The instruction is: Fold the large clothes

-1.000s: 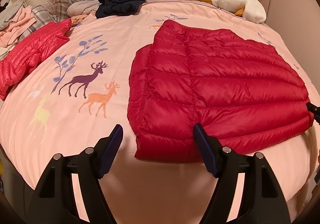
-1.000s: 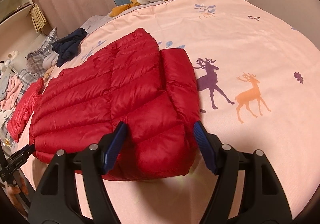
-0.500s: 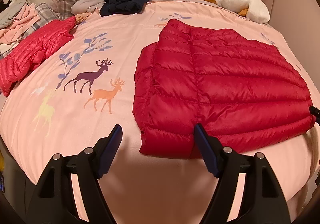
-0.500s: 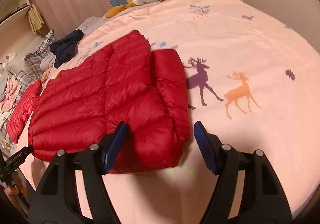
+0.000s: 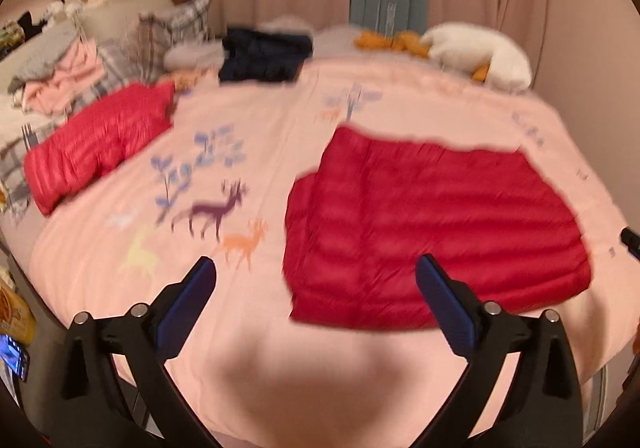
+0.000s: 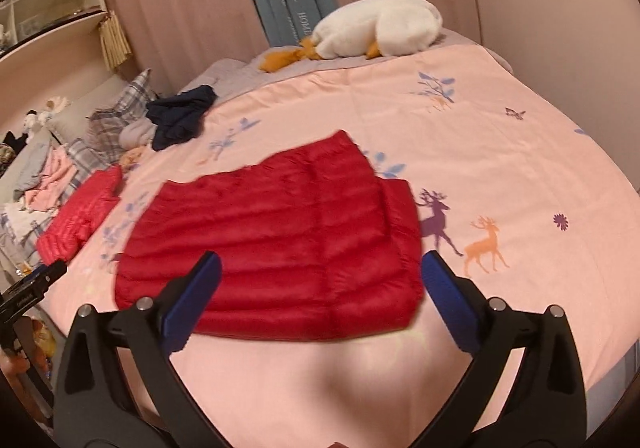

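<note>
Jaws on both the left claw (image 5: 315,275) and right claw (image 6: 320,272) are being spread wide, nothing being gripped between them. Folded red puffer jacket (image 6: 276,240) is being left flat on the pink bed (image 6: 500,152), just beyond the blue pads (image 6: 192,294).

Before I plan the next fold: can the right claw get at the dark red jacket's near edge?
Probably yes. The right claw, its jaws opening with nothing between them, hangs over the jacket, and nothing lies on its near edge.

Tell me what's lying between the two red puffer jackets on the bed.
Only bare pink duvet with printed deer and plants separates the folded red jacket from the other red jacket, clearest in the left wrist view.
</note>
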The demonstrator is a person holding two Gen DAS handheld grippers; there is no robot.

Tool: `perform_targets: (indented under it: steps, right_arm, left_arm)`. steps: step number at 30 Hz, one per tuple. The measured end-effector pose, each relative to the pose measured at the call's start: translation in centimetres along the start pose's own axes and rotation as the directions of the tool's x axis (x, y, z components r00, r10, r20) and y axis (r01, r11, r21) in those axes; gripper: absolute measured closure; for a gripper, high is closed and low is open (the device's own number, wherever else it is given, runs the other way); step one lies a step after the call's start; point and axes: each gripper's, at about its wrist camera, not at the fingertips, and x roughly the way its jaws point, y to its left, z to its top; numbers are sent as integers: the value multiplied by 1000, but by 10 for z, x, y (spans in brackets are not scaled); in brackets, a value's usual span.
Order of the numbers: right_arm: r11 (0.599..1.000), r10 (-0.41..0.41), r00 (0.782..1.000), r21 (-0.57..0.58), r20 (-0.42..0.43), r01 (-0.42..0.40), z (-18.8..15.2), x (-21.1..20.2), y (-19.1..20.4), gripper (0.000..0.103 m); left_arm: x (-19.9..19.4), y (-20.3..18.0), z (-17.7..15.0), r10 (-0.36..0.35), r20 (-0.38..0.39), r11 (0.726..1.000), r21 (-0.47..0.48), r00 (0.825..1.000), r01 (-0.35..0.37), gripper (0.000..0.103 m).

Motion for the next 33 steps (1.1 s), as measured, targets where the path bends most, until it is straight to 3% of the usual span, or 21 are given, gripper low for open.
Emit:
perform_targets:
  steps: [8,13,17,33]
  right_arm:
    - [997,33,999,-66,1,-33,9,-41,41,2]
    - [992,22,999,-125,39,-17,7,-65,61,2]
    - [985,-2,998,-173,60,12,-4,-69,75,2]
    - [982,-33,999,-187,11,34,-28,-45,87,2]
  left_arm:
    - [-60,-30,31,-83,71,997,11,994,83,1]
    - [-82,-48,36,-176,81,984,23,981,175,1]
    - [-92,-66,32,-101,96,993,63,990,95,1]
    - [-72,-79,8,-12,38,996,89,999,9,1]
